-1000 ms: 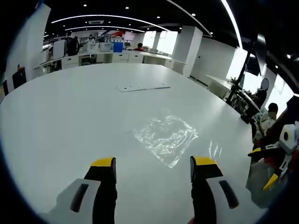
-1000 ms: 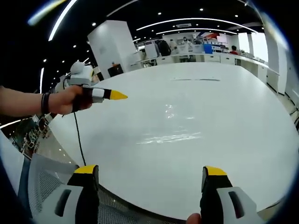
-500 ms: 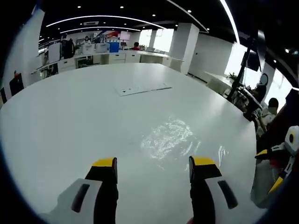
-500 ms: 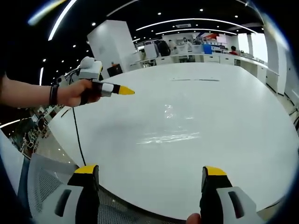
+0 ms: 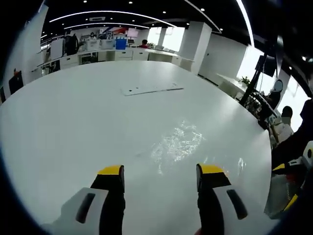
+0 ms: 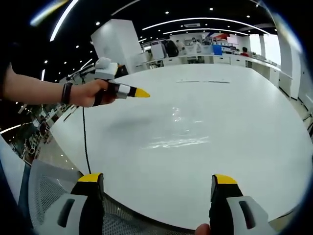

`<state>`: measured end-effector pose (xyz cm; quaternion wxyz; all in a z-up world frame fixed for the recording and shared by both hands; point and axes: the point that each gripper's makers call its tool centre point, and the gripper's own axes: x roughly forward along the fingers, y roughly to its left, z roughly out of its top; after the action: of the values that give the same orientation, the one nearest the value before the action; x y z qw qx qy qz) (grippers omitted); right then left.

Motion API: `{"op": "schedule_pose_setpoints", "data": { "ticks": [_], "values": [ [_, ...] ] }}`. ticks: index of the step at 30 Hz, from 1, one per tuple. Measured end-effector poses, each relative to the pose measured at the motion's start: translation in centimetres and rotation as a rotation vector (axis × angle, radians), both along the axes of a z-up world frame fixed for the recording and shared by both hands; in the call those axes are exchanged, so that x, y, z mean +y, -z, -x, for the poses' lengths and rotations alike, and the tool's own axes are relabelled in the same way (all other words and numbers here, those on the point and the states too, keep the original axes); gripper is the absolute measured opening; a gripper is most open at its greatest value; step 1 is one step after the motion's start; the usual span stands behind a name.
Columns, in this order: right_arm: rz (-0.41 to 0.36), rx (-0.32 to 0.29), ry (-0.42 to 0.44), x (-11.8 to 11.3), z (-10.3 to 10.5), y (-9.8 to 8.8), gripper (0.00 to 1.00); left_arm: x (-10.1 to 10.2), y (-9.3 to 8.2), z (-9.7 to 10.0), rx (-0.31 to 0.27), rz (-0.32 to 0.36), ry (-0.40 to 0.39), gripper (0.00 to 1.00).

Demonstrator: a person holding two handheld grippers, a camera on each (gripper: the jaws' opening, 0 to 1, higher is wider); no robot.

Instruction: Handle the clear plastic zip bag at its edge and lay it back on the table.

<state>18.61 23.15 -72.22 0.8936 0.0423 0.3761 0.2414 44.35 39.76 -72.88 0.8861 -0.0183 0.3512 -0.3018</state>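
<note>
Meanwhile left claw (image 5: pixel 159 171) hovered wide over zip bag (image 5: pixel 176 144) flat on tabletop (image 5: pixel 73 117), lining up edge grab; right claw (image 6: pixel 159 183) wide, empty, well back.

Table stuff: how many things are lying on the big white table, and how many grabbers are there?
Bags: 1, the clear zip bag, flat on the table.
Flat white panels: 1, the panel farther back.
Grippers: 2, the left gripper and the right gripper, both open.
Total: 4.

The zip bag (image 6: pixel 177 142) reads as mere glare — perhaps flat; its edges too faint.
</note>
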Motion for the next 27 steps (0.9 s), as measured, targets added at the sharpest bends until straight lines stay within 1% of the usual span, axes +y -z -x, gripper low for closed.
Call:
{"op": "schedule_pose_setpoints", "data": {
  "ticks": [2, 6, 8, 10, 14, 19, 22, 24, 27],
  "values": [
    [0.001, 0.002, -0.002, 0.0, 0.0, 0.0, 0.91, -0.5, 0.2, -0.8, 0.004, 0.006, -0.004, 0.58],
    [0.003, 0.005, -0.002, 0.0, 0.0, 0.2, 0.91, -1.1, 0.8, -1.3, 0.006, 0.008, -0.002, 0.56],
    [0.005, 0.007, -0.001, 0.0, 0.0, 0.2, 0.91, -1.2, 1.1, -1.1, 0.009, 0.009, -0.002, 0.55],
    [0.005, 0.007, -0.001, 0.0, 0.0, 0.2, 0.91, -1.3, 1.7, -1.6, 0.013, 0.009, -0.005, 0.54],
    [0.008, 0.010, -0.003, 0.0, 0.0, 0.3, 0.91, -1.5, 1.7, -1.9, 0.016, 0.004, -0.010, 0.52],
    [0.008, 0.013, -0.006, 0.0, 0.0, 0.5, 0.91, -1.3, 2.2, -2.0, 0.016, -0.001, -0.021, 0.48],
    [0.010, 0.014, -0.008, 0.0, 0.1, 0.4, 0.91, -1.4, 2.7, -1.8, 0.020, 0.000, -0.026, 0.47],
    [0.011, 0.015, -0.009, 0.1, 0.1, 0.3, 0.91, -1.6, 2.6, -2.0, 0.021, 0.004, -0.029, 0.46],
    [0.011, 0.018, -0.010, 0.1, 0.1, 0.4, 0.91, -2.1, 2.7, -2.3, 0.009, 0.005, -0.026, 0.43]
  ]
}}
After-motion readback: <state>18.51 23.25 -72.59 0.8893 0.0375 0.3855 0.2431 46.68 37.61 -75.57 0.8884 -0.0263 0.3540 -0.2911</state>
